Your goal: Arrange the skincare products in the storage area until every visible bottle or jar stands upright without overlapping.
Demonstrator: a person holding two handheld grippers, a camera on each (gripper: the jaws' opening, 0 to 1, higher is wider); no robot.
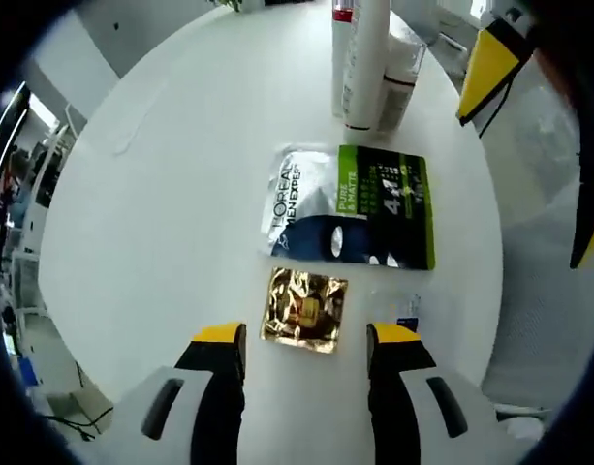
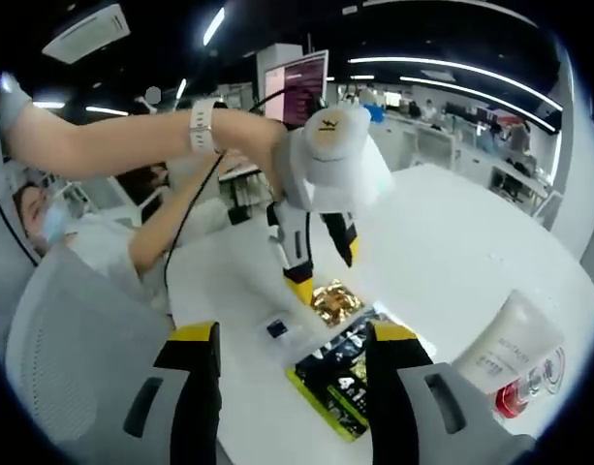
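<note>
- Left gripper [image 1: 304,339]: jaws spread, empty, straddling crinkled gold foil sachet [image 1: 304,308] on round white table [image 1: 161,242].
- Green-and-silver face-mask packet [image 1: 353,205] just beyond sachet; white bottles [image 1: 364,63] upright at far edge.
- Right gripper [image 2: 295,339]: jaws spread, empty, above table; white tube [image 2: 505,351] lying flat here.

1. A face mask packet [image 1: 353,205] is lying flat on the round table [image 1: 161,232].
2. A foil sachet [image 1: 304,309] is lying just before the packet.
3. Two tubes [image 1: 362,63] are standing behind the packet, side by side.
</note>
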